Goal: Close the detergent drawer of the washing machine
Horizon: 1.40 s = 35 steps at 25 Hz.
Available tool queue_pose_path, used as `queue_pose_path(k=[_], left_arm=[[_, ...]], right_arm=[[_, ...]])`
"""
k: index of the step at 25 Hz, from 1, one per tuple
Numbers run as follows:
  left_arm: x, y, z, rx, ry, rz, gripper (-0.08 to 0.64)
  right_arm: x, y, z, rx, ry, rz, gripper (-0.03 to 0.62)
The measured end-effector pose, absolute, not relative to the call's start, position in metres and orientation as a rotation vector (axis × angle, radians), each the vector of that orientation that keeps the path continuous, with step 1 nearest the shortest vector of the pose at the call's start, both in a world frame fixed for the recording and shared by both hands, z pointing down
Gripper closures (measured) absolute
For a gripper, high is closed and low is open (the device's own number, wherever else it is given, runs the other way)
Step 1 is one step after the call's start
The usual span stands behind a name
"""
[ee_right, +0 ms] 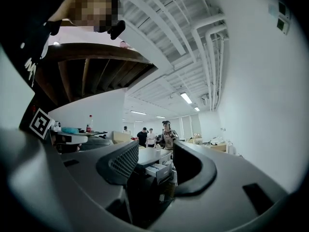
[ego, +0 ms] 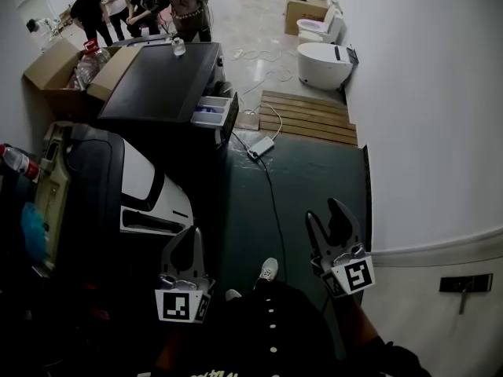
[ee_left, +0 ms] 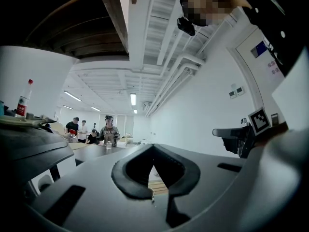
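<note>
Far left, a cardboard box [ego: 49, 63] sits open by the wall, and just right of it stands the washing machine [ego: 161, 85], dark top towards me, well ahead of both my tools. My left gripper [ego: 189, 238] hangs low in front of me, pointing level, jaws pressed together tip to tip with nothing in them; its own view shows the pads meeting. Moving right, there's the detergent drawer [ego: 214, 111], sticking out of the machine at its right-hand corner, pulled open, pale compartments showing. On the floor beyond it a white power strip [ego: 261, 146] lies on its cable, then comes a wooden slatted board [ego: 308, 118]. My right gripper [ego: 325, 213] is level too, jaws spread wide and empty, and between them I see the drawer far off, well apart from the pads. Far right, a white toilet [ego: 324, 63] stands beside the wall
</note>
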<state>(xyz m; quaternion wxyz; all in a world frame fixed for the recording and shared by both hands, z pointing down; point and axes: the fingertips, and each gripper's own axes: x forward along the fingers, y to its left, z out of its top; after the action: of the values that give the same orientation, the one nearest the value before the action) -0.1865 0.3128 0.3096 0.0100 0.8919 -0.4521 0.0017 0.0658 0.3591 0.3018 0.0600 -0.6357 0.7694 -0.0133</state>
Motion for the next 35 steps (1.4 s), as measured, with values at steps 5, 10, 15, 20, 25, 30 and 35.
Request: queue_pose_path(k=[5, 10, 15, 20, 25, 30, 35], left_arm=[[-0.180, 0.303, 0.309, 2.776, -1.433, 0.008, 0.545], [-0.169, 0.291, 0.309, 2.761, -1.472, 0.014, 0.545], [-0.152, 0.282, 0.308, 2.753, -1.505, 0.015, 0.545], [-0.139, 0.280, 0.307, 2.723, -1.529, 0.002, 0.545], [-0.141, 0.282, 0.313, 2.701, -1.549, 0.033, 0.545], [-0.144, 0.270, 0.318, 2.693, -1.549, 0.048, 0.545], [-0.142, 0.244, 0.310, 2.723, -1.526, 0.015, 0.545]], right_arm=[[0.073, 0.344, 0.304, -1.919, 2.346, -0.032, 0.377], [0.092, 0.329, 0.318, -1.921, 2.391, -0.039, 0.377], [0.105, 0.314, 0.320, -1.901, 2.451, -0.001, 0.377], [0.114, 0.304, 0.331, -1.914, 2.461, -0.081, 0.380], [0.103, 0.293, 0.323, -1.824, 2.458, -0.060, 0.382], [0.101, 0.282, 0.327, -1.820, 2.461, -0.072, 0.383], [0.102, 0.264, 0.319, -1.832, 2.445, -0.050, 0.390]])
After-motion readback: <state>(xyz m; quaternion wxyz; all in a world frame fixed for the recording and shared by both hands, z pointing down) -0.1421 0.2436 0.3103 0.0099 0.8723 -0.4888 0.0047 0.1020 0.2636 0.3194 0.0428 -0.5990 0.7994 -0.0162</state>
